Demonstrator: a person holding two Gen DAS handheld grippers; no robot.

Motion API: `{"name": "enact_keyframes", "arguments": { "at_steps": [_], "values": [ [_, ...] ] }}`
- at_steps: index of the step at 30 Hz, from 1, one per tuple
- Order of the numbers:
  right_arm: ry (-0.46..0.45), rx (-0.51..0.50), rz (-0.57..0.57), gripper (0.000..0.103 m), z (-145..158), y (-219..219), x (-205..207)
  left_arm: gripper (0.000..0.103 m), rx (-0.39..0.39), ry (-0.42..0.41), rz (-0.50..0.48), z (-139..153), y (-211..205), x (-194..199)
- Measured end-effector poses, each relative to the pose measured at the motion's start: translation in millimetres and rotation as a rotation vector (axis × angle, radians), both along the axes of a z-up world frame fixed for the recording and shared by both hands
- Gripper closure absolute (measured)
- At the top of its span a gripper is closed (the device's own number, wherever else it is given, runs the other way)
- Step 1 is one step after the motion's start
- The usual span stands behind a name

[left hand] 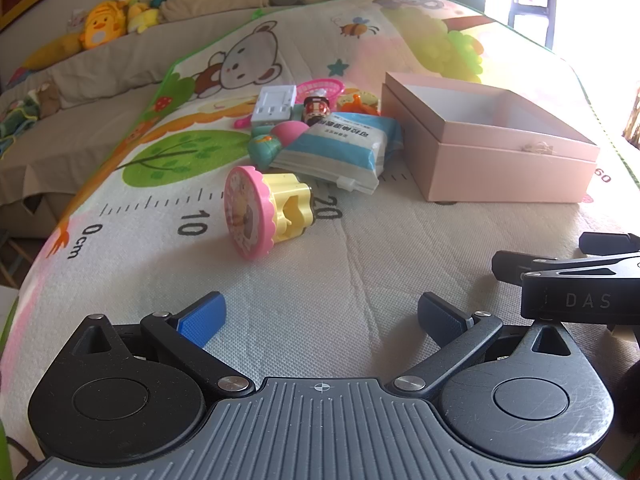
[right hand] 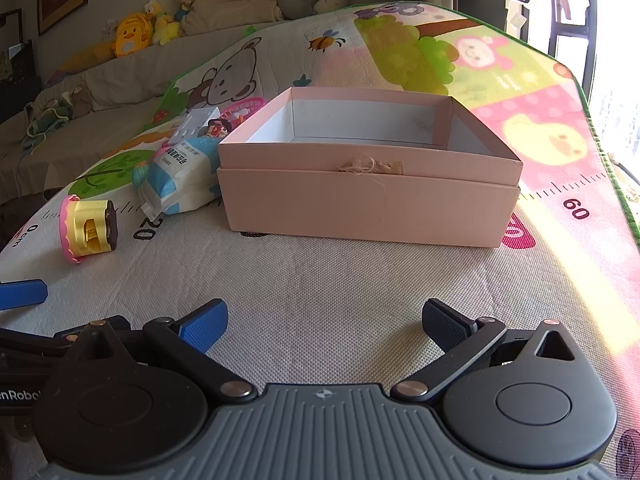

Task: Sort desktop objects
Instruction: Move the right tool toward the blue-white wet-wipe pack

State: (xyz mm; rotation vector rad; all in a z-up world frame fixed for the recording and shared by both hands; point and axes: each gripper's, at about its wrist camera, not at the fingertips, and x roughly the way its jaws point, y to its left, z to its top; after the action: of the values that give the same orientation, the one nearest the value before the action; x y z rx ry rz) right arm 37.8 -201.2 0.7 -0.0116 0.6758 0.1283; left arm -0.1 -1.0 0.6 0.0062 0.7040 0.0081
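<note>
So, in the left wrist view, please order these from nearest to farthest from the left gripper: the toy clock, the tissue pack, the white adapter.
From the left hand-held gripper:
1. Pink and yellow plastic toy clock, ahead, slightly left, lying on its side.
2. Blue and white soft tissue pack, behind the clock.
3. White rectangular plastic adapter, farthest, at the back of the pile.

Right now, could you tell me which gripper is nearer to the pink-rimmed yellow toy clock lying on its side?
Left. The left gripper sits just short of the clock; the right gripper faces the pink box, clock off to its left.

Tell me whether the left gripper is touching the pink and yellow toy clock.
Apart. In the left wrist view, bare mat separates the open left gripper from the toy clock, which lies on its side well ahead of the fingers.
</note>
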Motion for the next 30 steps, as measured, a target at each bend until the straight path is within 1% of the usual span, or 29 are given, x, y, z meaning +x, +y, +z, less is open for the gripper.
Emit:
{"name": "enact_keyframes", "arguments": {
  "at_steps": [14,18,23,30],
  "values": [
    [-0.002,0.008,-0.001,0.0,0.3,-0.7,0.1,0.0,0.001,0.001,-0.001,0.0,-0.3,0.0],
    [0.007,-0.019,0.005,0.0,0.1,2.3,0.7,0.0,0.002,0.014,-0.004,0.9,1.4,1.5],
    [0.012,-0.027,0.008,0.0,0.4,2.9,1.0,0.0,0.0,0.027,-0.001,-0.2,4.7,5.5],
    [0.066,-0.039,0.046,0.0,4.1,-1.0,-3.4,0.0,0.002,0.037,-0.024,2.3,6.4,3.7]
  ]
}}
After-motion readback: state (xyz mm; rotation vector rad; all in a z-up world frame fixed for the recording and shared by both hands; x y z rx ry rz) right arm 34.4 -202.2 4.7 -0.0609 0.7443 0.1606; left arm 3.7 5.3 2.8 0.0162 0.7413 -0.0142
